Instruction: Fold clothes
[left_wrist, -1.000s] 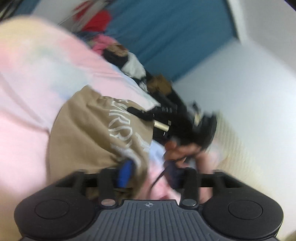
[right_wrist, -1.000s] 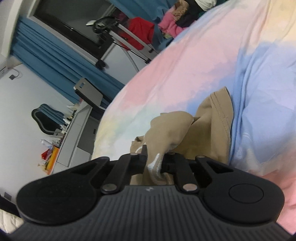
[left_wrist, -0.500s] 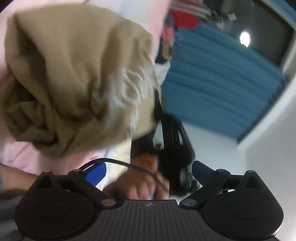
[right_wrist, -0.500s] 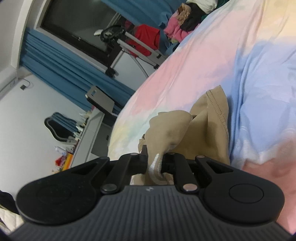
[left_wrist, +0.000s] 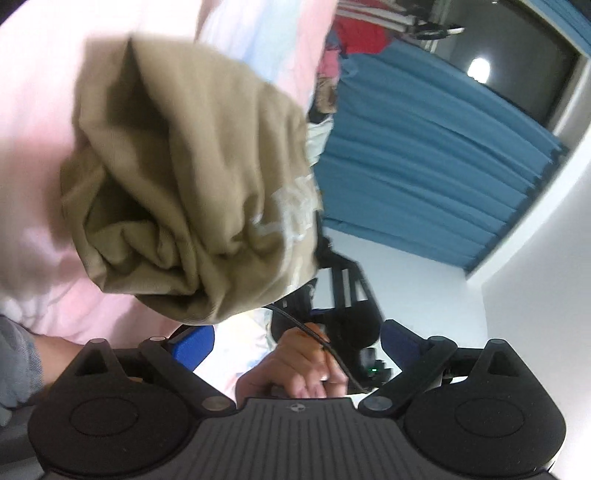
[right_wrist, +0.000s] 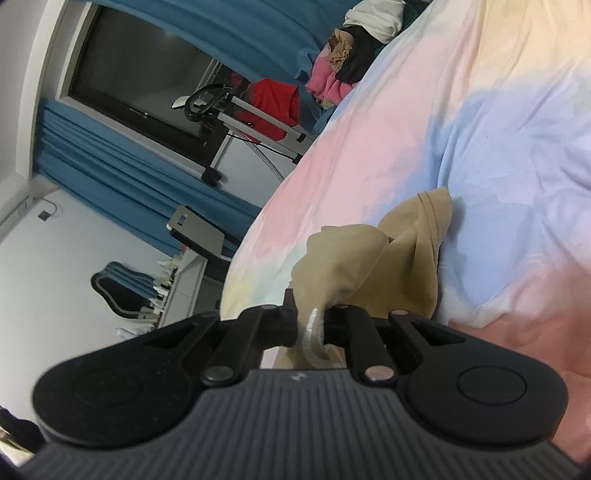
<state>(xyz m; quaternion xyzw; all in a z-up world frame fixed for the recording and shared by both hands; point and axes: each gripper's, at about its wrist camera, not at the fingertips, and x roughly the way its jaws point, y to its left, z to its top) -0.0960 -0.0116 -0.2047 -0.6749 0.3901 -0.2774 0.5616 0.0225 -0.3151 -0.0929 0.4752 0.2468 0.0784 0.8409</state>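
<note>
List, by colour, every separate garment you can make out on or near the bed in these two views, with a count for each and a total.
Tan garment, pinched in the right tool: 1
Red garment over the rack: 1
Pink garment in the far pile: 1
Black garment in the pile: 1
White garment on top: 1
Total: 5

the white lettering (left_wrist: 291, 218) on the tan garment (left_wrist: 192, 192) is too blurred to read.

tan garment (left_wrist: 192, 184) with white lettering; bedsheet (right_wrist: 461, 122) under it tie-dyed pink, pale blue, yellow; blue curtains (left_wrist: 424, 162) beyond the bedsheet; black gripper (right_wrist: 312, 325), blue fingertips (left_wrist: 194, 345).
</note>
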